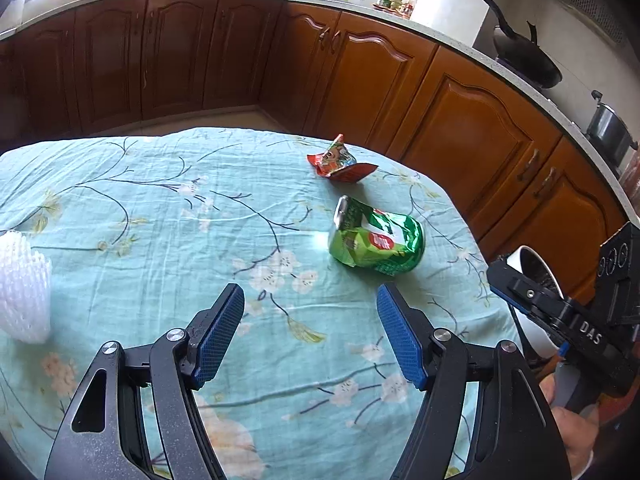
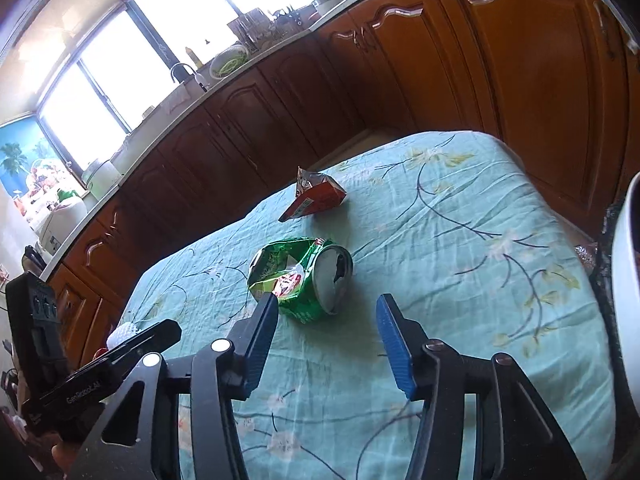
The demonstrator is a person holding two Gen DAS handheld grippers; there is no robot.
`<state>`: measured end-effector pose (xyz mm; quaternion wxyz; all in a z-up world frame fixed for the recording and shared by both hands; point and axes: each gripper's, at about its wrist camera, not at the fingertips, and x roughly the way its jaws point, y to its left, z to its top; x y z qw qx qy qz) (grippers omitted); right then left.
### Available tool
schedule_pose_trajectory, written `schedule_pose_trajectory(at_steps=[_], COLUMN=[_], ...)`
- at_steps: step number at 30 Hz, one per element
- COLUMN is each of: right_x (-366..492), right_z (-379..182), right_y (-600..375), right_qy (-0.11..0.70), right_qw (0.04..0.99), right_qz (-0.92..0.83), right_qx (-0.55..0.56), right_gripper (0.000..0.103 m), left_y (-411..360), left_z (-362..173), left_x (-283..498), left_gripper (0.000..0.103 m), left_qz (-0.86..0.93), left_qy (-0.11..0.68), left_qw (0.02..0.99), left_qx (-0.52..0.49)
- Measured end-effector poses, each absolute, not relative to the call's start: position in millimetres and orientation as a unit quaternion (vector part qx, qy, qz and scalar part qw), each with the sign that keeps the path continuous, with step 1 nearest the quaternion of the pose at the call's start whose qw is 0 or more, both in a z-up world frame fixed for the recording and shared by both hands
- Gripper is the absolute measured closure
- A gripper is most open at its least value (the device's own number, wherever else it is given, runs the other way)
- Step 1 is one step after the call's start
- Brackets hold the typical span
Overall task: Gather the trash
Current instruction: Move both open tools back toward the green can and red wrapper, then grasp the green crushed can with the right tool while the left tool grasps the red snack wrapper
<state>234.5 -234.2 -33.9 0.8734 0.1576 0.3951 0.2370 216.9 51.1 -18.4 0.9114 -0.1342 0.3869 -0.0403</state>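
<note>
A table covered with a light blue flowered cloth [image 1: 160, 208] is seen from both wrist cameras, with brown kitchen cabinets [image 1: 460, 120] running behind it.

The trash: a crushed green can [image 1: 376, 240] is lying on its side on the cloth, and a torn red wrapper [image 1: 340, 160] is lying a bit further back, near the far edge, apart from the can. A white foam net [image 1: 22, 288] can be spotted at the left edge of the left wrist view, well away from both.

The left gripper [image 1: 310, 300] is held over the cloth with its blue pads apart and nothing between them; the can sits ahead of it and off to the right, not touched.

The right gripper [image 2: 326, 308] is pointed straight at the can, jaws apart. The can is just in front of the fingertips, and the left finger's tip overlaps the can's crumpled edge in the picture, but whether it's actually touching can't be told. Nothing is clamped.

A white bin [image 2: 628, 288] with a dark liner is visible at the right edge of the right wrist view, beside the table.
</note>
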Motion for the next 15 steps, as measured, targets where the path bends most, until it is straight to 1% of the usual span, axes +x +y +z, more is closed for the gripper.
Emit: schedule_pose_trajectory(at_steps=[6,7,8,9,11,15], right_x=[264,267,270,270,266,249], right_z=[-47,-49,-51,-53,-52,-42], right_y=[-217,-215,-214,-213,-218,-242], right_qy=[0.41,0.413,0.417,0.42,0.415,0.401], right_qw=[0.867,0.866,0.863,0.861,0.862,0.868], right_qz=[0.234,0.235,0.238,0.242,0.246,0.242], right_qx=[0.158,0.159,0.157,0.156,0.159,0.168], right_gripper=[0.051,0.057,0.075,0.081,0.084,0.085], left_y=[71,73,76,78,79,69], left_z=[-13,-12,-10,-9,-7,-5], left_x=[239,243,247,253,264,287], left_gripper=[0.033,0.033,0.033,0.033,0.033,0.033], left_qz=[-0.026,-0.025,-0.024,-0.023,-0.023,-0.031], left_qy=[0.386,0.385,0.384,0.384,0.385,0.387], left_qw=[0.912,0.912,0.913,0.913,0.913,0.913], left_qx=[-0.134,-0.135,-0.136,-0.135,-0.135,-0.126])
